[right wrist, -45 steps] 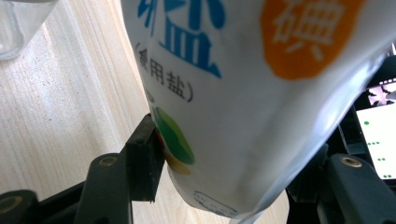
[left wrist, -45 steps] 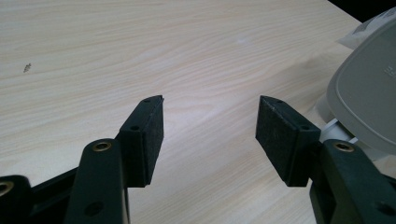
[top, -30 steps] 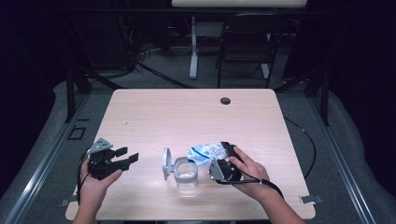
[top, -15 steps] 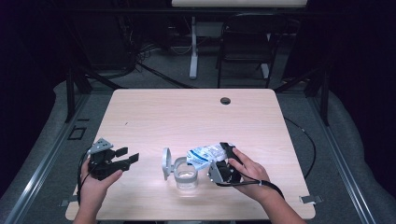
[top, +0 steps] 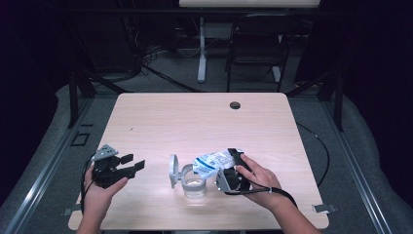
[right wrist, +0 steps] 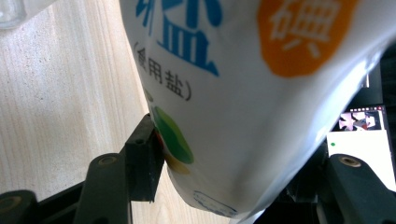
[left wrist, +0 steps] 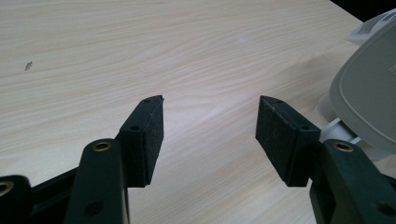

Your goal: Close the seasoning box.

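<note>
- Right tool (top: 233,171): its jaws are clamped on the bottom end of a white salt bag (top: 212,162), which it holds tilted over the glass jar (top: 194,185) near the 6 o'clock edge of the desk (top: 204,122). In the right gripper view the bag (right wrist: 243,93) sits between the pads.
- Left tool (top: 127,166): its jaws stand apart and hold nothing, hovering at 9 o'clock of the jar, well apart from it. In the left gripper view the grey hinged lid (left wrist: 369,88) stands up just beside the right pad.
- Risk 1: salt may spill onto the desk. The bag's mouth looks wider than the jar's opening, and whether the two line up cannot be told from above.
- Risk 2: the jar may slide or tip. Nothing steadies it, so a nudge from the bag or the right tool would probably shift it.
- Risk 3: the soft bag may slip or fold in the grip, since only its lower end is pinched; a sudden slump would likely dump salt at once.
- Risk 4: the upright lid, at 9 o'clock of the jar's mouth, may swing shut if bumped.
</note>
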`<state>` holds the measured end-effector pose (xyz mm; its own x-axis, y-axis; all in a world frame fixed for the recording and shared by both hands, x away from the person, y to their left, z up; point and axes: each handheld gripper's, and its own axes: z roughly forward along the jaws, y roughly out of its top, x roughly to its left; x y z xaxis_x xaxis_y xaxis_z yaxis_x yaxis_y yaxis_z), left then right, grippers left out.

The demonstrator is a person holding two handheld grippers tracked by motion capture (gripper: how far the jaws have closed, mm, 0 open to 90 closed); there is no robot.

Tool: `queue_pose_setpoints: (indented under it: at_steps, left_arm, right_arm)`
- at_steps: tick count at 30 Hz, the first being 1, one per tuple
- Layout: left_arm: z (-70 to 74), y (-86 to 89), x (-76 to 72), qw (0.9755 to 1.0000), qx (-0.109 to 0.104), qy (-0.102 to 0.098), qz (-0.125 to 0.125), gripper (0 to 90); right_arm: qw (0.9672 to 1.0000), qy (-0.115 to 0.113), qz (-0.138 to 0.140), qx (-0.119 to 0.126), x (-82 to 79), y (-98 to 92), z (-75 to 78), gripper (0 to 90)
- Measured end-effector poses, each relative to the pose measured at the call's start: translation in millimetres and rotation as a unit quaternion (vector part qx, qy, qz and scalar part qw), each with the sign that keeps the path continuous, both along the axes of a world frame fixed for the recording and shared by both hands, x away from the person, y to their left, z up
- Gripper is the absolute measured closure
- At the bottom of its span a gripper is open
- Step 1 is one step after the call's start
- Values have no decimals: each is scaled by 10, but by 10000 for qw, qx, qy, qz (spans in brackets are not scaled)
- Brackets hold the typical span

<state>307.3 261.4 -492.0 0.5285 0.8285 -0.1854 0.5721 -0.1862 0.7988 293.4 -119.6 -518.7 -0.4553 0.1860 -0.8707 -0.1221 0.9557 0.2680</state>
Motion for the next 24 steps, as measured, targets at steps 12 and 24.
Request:
queue_pose_setpoints:
  at_steps: [12,24]
  left_arm:
    - [8,3,-1,10000,14,-24,-4,421]
    - [11,2,-2,10000,1,-31,-10,422]
  right_arm:
    - [9997,14,180,-183,3,18,31,405]
    - [9983,114,231,-517,-8,13,84,405]
